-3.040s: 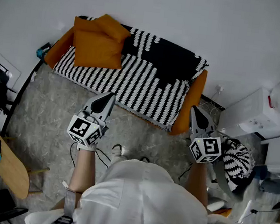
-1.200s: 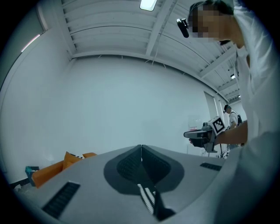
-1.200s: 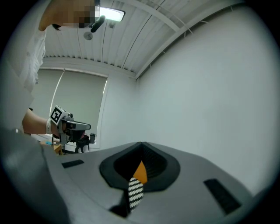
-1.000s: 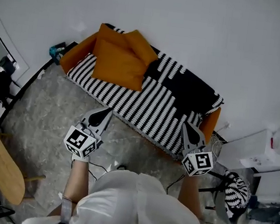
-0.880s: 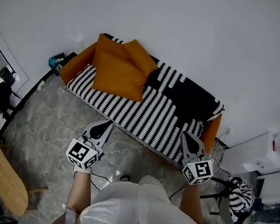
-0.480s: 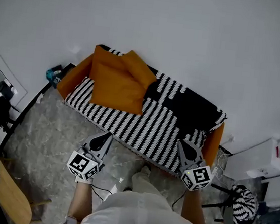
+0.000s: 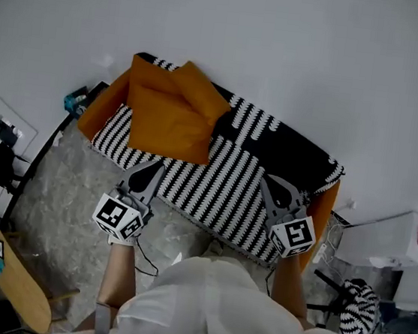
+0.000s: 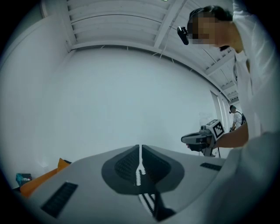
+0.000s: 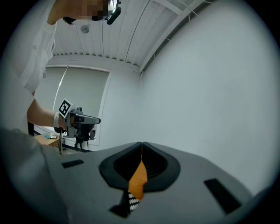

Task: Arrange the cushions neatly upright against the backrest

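Lying apart, beyond shut jaws — cushions (image 7: pixel 172 111)

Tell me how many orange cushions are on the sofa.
2. One orange cushion lies on the seat of the sofa, at its left end in the head view. The second cushion sits tilted just behind it. Another could be hidden underneath.

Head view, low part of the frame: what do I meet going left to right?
Wooden board → left gripper → right gripper → zebra-striped object.
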The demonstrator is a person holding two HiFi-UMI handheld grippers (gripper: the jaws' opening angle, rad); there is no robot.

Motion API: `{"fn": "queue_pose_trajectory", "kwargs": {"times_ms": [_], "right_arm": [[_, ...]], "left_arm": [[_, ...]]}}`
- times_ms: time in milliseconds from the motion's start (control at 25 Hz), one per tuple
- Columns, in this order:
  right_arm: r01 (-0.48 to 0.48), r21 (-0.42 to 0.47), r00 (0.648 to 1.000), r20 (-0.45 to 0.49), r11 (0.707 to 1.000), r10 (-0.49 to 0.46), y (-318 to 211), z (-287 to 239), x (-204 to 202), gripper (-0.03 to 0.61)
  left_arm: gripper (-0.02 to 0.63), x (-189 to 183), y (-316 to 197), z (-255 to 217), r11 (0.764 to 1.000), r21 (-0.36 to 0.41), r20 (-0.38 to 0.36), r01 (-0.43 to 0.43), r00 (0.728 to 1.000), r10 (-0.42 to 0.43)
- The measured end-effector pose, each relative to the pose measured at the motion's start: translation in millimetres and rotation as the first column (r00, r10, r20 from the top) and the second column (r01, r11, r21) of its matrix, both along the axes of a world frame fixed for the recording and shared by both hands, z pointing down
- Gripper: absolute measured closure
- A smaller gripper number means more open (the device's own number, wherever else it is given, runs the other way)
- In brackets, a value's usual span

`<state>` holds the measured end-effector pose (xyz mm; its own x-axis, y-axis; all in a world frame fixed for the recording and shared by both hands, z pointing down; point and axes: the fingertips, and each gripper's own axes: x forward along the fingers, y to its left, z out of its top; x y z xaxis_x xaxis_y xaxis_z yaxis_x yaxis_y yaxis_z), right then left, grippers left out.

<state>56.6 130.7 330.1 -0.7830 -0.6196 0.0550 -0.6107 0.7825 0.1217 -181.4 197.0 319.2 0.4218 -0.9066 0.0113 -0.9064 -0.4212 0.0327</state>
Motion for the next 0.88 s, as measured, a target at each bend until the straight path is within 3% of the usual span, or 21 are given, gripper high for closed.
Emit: {"fn": "queue_pose_trajectory", "kwargs": {"times_ms": [120,280,440,760,880], "right_arm": [[0.024,-0.045,1.0,-0.013,0.999,-0.024,-8.0,16.9,4.6,0.566],[0.051,-0.025,0.999,0.006,0.998,-0.051,-46.3,11.6,-14.7,0.554],[0.074,-0.088,0.997,-0.026,0.993,-0.076,-56.7,31.9,-21.2,0.535],[0.068,-0.091,0.996,-0.043,0.993,-0.073,-118.9,33.1,-60.9,0.497],[0.033,-0.135,0.997,-0.059,0.99,-0.041,-132.1,45.3,-79.1,0.471]], "left_arm": [[0.597,12.1,-10.2,16.8,0.999,-0.037,-0.008,-0.007,1.0,0.007],[0.597,4.5,-44.2,10.4,1.0,-0.015,0.008,-0.002,1.0,0.002],[0.595,5.7,-57.5,30.2,0.998,-0.066,-0.001,-0.007,1.0,0.007],[0.588,-28.0,-131.7,34.2,0.997,-0.047,-0.007,-0.056,0.998,0.055],[0.578,-45.4,-152.2,48.0,0.992,-0.091,-0.015,-0.088,0.996,0.087]]}}
